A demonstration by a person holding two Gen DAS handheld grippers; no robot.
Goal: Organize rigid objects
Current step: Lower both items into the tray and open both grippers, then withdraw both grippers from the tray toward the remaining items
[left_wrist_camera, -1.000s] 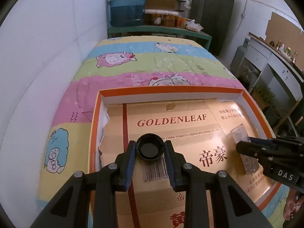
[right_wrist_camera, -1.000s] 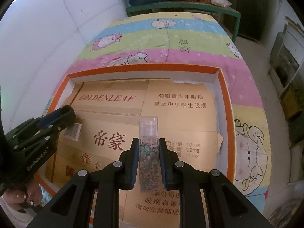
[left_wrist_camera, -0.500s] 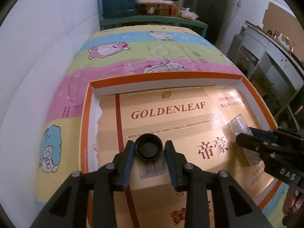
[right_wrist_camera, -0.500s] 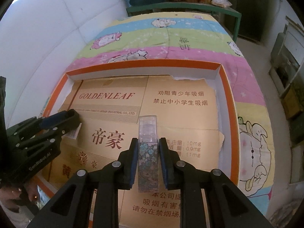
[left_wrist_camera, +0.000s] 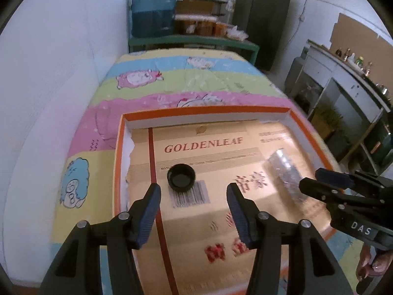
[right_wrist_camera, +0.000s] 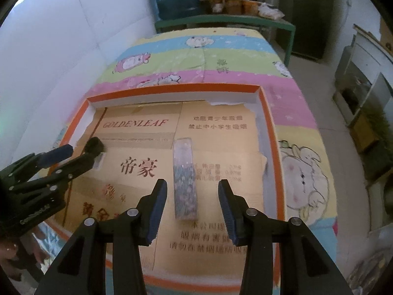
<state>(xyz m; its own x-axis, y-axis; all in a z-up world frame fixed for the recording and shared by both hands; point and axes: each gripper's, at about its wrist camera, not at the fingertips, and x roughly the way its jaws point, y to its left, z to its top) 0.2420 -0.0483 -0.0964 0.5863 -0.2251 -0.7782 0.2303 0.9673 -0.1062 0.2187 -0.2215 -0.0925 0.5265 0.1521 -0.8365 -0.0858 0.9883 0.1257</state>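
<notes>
Black cap (left_wrist_camera: 181, 178) lies free on cardboard liner (left_wrist_camera: 245, 221) in orange-rimmed tray (left_wrist_camera: 118, 162), just ahead of left gripper (left_wrist_camera: 194, 196), jaws opening, nothing pinched; right wrist view: clear glitter-filled box (right_wrist_camera: 184, 179) lies flat between right gripper (right_wrist_camera: 192, 194) fingers, untouched, jaws opening.

Both grippers are black with silver screws and blue-padded jaws; the right gripper (left_wrist_camera: 319, 182) reads "DAS".

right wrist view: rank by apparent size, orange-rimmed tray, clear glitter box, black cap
1. orange-rimmed tray, by far the largest.
2. clear glitter box, long and narrow.
3. black cap, smallest, though partly hidden behind the left gripper and farther off.
</notes>
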